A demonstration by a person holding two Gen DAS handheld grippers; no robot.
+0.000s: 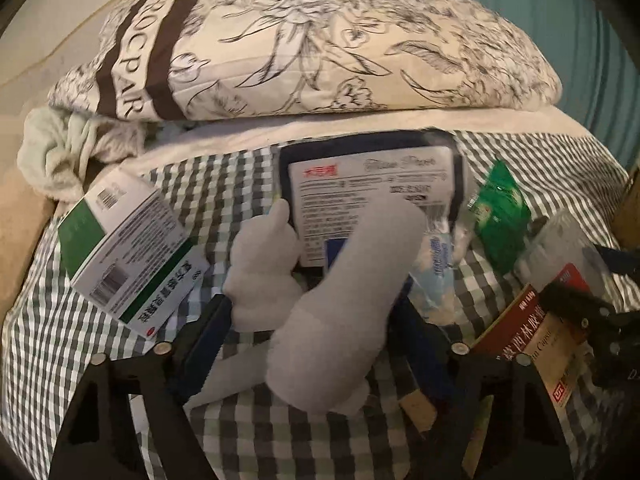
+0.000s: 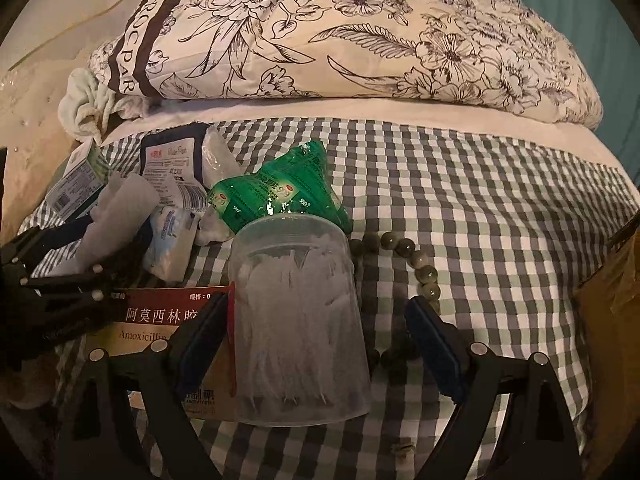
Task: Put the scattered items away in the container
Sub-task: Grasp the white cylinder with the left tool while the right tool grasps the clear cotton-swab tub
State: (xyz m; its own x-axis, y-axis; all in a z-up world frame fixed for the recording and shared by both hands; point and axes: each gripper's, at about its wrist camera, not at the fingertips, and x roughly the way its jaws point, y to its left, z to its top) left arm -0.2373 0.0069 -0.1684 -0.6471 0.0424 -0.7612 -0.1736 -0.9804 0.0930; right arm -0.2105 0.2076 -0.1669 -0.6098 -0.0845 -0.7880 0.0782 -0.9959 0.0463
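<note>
Two grippers are seen over a checked sheet (image 2: 460,184). A grey sock (image 1: 340,280) is straddled by the left gripper (image 1: 316,324), pads apart, contact unclear. A clear jar (image 2: 300,320) lies between the wide right gripper (image 2: 316,340) fingers; a green packet (image 2: 280,192) lies at 12 o'clock.

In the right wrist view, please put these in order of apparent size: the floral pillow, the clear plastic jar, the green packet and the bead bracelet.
1. floral pillow, clearly largest.
2. clear plastic jar; it lies close to the camera, so it may look bigger than it is.
3. green packet.
4. bead bracelet, partly hidden behind the jar, so its rank is unsure.
</note>
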